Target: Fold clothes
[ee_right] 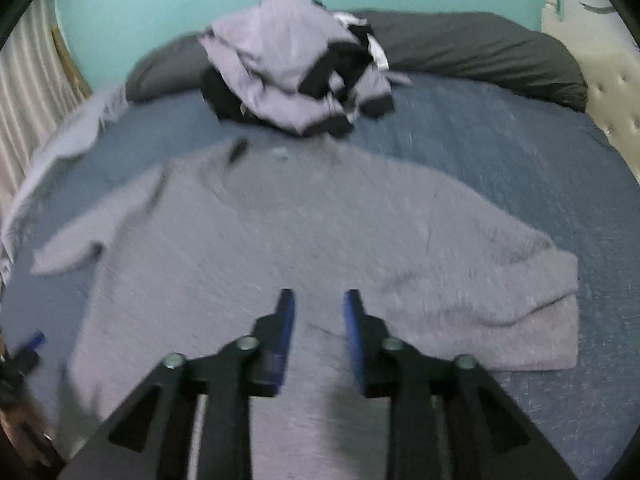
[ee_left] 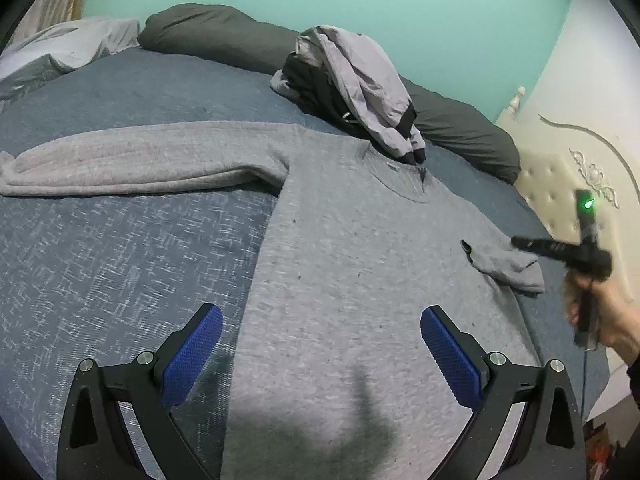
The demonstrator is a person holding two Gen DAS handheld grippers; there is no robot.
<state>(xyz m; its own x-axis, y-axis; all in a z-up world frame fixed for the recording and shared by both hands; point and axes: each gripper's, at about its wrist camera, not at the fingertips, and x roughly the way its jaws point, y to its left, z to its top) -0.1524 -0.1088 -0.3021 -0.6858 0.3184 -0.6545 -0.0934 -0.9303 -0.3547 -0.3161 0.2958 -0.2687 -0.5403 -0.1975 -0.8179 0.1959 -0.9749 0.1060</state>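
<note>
Big bed (ee_left: pixel 120 240) first, covered in a blue woven spread with a pale crosshatch fleck, running up to a flat teal wall (ee_left: pixel 360 8). Long dark grey bolster pillow (ee_left: pixel 224 36) along the far edge, soft and rounded. Cream tufted headboard (ee_left: pixel 560 184) with carved scrollwork off to the right side.

Then the grey sweater (ee_left: pixel 360 280), spread flat mid-bed, fuzzy heathered knit with a ribbed round collar. Left sleeve (ee_left: pixel 140 160) stretched straight out across the spread; right sleeve (ee_left: pixel 504 266) folded in over the body, cuff on the chest. Hem end nearest both cameras. Plenty of bare blue spread open on either side of the body.

Crumpled heap of clothes (ee_left: pixel 360 88) just past the collar, lilac-grey and black, smoother thin fabric, leaning on the pillow.

Left gripper (ee_left: pixel 321 352) hanging low over the lower body of the sweater, blue ribbed pads wide apart, nothing between them. Right gripper (ee_right: pixel 320 316) above the sweater too, picture smeared with motion blur, pads parted by a narrow gap, holding nothing. Right hand (ee_left: pixel 600 312) wrapped round its black handle at the bed's right edge.
</note>
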